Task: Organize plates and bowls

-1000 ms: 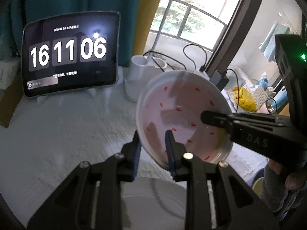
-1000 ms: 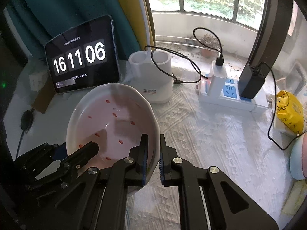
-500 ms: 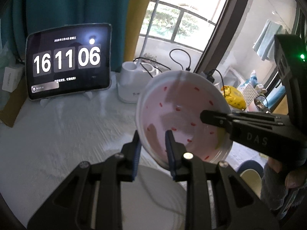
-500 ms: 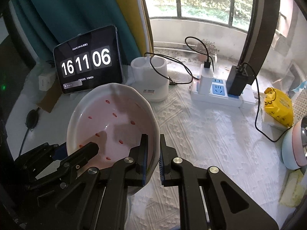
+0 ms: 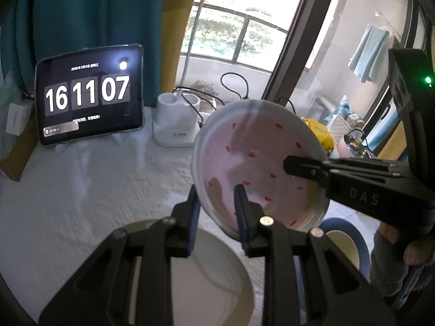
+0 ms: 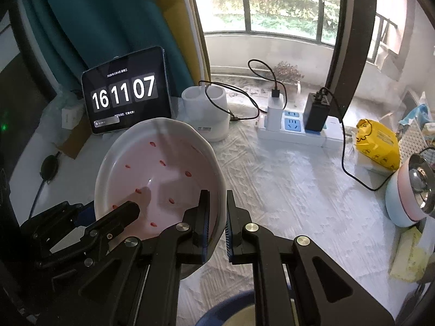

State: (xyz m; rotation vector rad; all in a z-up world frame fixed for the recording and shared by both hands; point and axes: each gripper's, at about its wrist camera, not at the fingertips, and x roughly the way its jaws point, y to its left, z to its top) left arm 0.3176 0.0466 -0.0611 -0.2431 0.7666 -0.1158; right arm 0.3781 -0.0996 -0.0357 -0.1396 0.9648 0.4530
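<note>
Left gripper [image 5: 216,212] and right gripper [image 6: 216,224] each clamp opposite rims of the speckled bowl [image 5: 258,163], sharing its weight above the desk [image 6: 285,190].

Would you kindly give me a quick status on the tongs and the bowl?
Both tongs, left and right, clamped on opposite rims of the pink speckled bowl. Bowl held above the table. White plate and blue-rimmed cup underneath.

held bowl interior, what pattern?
Pale pink with scattered small red flecks, white rim; bowl shows best in right wrist view.
</note>
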